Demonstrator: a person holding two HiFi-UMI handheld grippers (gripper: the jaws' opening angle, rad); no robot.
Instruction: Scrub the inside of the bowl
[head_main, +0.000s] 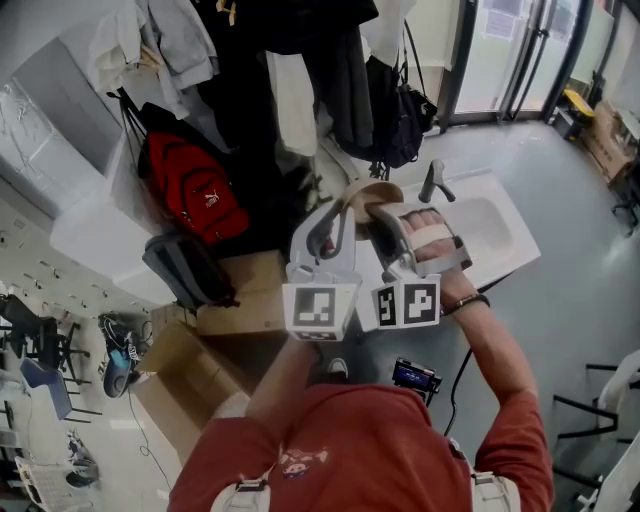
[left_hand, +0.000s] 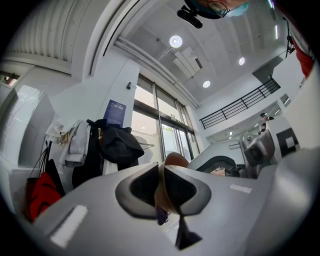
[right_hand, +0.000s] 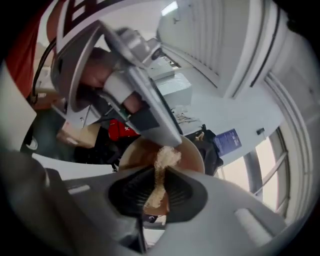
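Observation:
A tan wooden bowl (head_main: 368, 194) is held up on edge in front of me, above the white sink's left end. My left gripper (head_main: 337, 218) is shut on its rim; in the left gripper view the thin rim (left_hand: 175, 161) stands upright between that gripper's (left_hand: 162, 189) pads. My right gripper (head_main: 386, 222) is shut on a beige scrub sponge (right_hand: 167, 157). The sponge's upper end touches the inside of the bowl (right_hand: 139, 153), with the right gripper (right_hand: 160, 189) just below it. The left gripper's body (right_hand: 131, 80) crosses over the bowl there.
A white sink (head_main: 497, 238) with a grey faucet (head_main: 436, 182) lies to the right. Dark coats (head_main: 330, 70) and a red backpack (head_main: 190, 192) hang behind the bowl. A dark bag (head_main: 186, 268) and cardboard boxes (head_main: 238, 296) sit at the left.

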